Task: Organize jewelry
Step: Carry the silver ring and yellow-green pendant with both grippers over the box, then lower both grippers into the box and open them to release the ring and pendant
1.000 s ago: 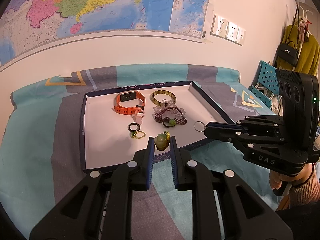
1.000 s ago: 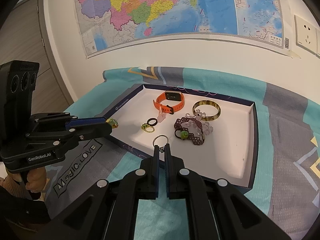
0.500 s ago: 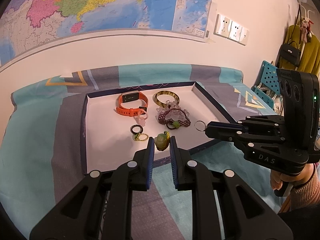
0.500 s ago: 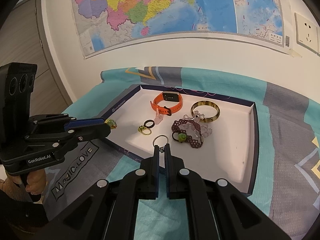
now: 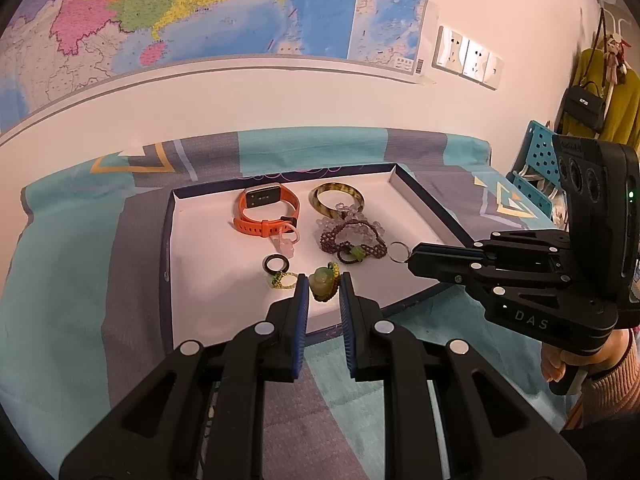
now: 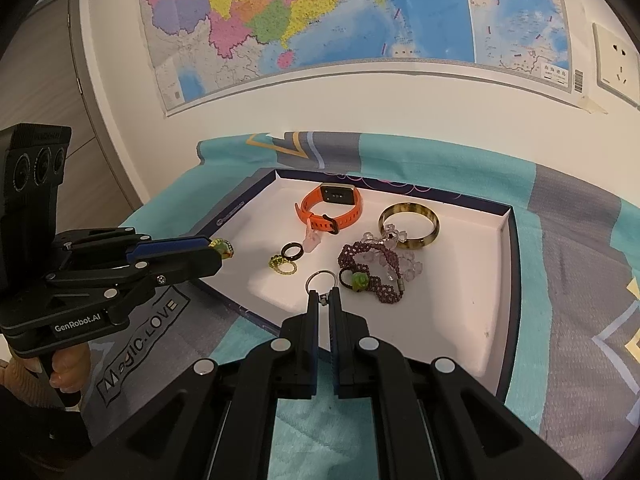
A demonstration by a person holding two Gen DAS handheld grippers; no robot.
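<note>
My left gripper point(image 5: 323, 285) is shut on a green jade pendant point(image 5: 322, 282) with a yellow beaded loop, held over the near edge of the white-lined tray point(image 5: 208, 264); it also shows in the right wrist view point(image 6: 222, 248). My right gripper point(image 6: 324, 294) is shut on a silver key ring point(image 6: 321, 280), over the tray's near side; it also shows in the left wrist view point(image 5: 398, 251). In the tray lie an orange watch point(image 5: 266, 210), an amber bangle point(image 5: 337, 200), a purple beaded bracelet point(image 5: 354, 240), a black ring point(image 5: 276, 263) and a yellow-green beaded ring point(image 5: 282, 281).
The tray sits on a teal and grey patterned cloth point(image 5: 80, 280). A white wall with a map point(image 5: 200, 12) stands behind. A blue chair point(image 5: 534, 160) and hanging bag point(image 5: 588, 104) are at the far right.
Both grippers keep their holds. The views have shifted slightly, with the tray drifting a little; nothing in the tray has moved.
</note>
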